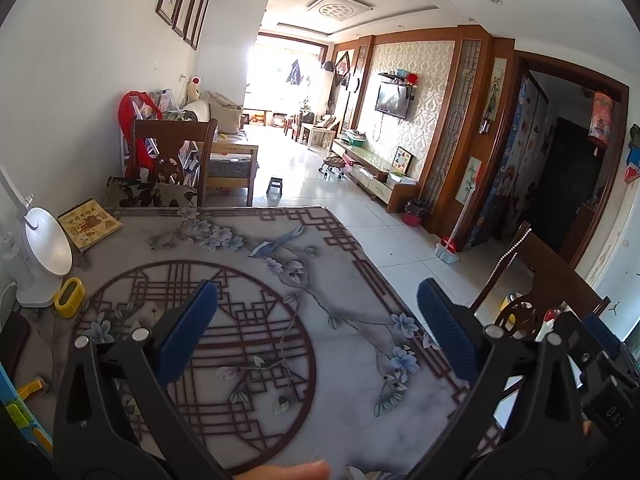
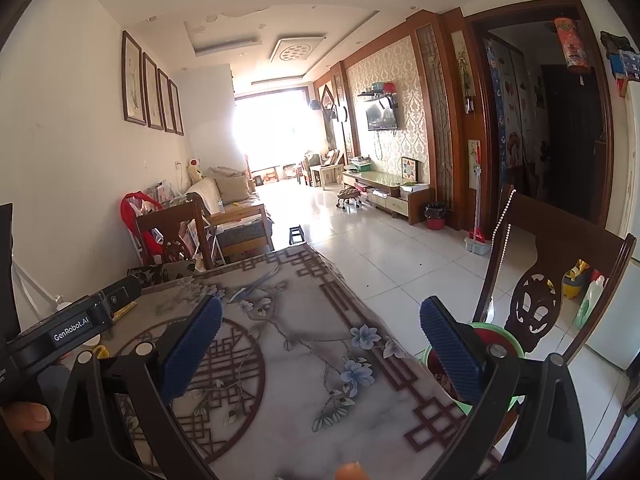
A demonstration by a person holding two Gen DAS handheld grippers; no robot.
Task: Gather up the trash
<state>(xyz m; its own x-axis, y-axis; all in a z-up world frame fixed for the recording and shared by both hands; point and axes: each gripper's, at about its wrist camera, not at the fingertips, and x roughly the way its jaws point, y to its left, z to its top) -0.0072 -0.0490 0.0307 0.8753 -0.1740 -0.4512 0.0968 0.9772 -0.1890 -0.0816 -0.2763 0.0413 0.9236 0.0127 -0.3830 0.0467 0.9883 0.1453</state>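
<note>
My left gripper (image 1: 316, 320) is open and empty, held above the table (image 1: 280, 240) with its flower-and-lattice patterned cover. My right gripper (image 2: 320, 336) is open and empty over the table's right edge (image 2: 372, 344). A green-rimmed bin (image 2: 508, 340) stands on the floor below the right fingers, beside a wooden chair (image 2: 556, 280). The right gripper's body also shows at the right edge of the left wrist view (image 1: 592, 360). A small crumpled pale scrap (image 1: 360, 474) lies at the table's near edge, partly cut off. No other trash shows on the table.
A white fan (image 1: 44, 248), a yellow holder (image 1: 70, 296) and a booklet (image 1: 90, 228) sit at the table's left. A wooden chair (image 1: 172, 160) stands at the far end. A red bin (image 1: 414, 212) stands by the TV cabinet. Tiled floor lies to the right.
</note>
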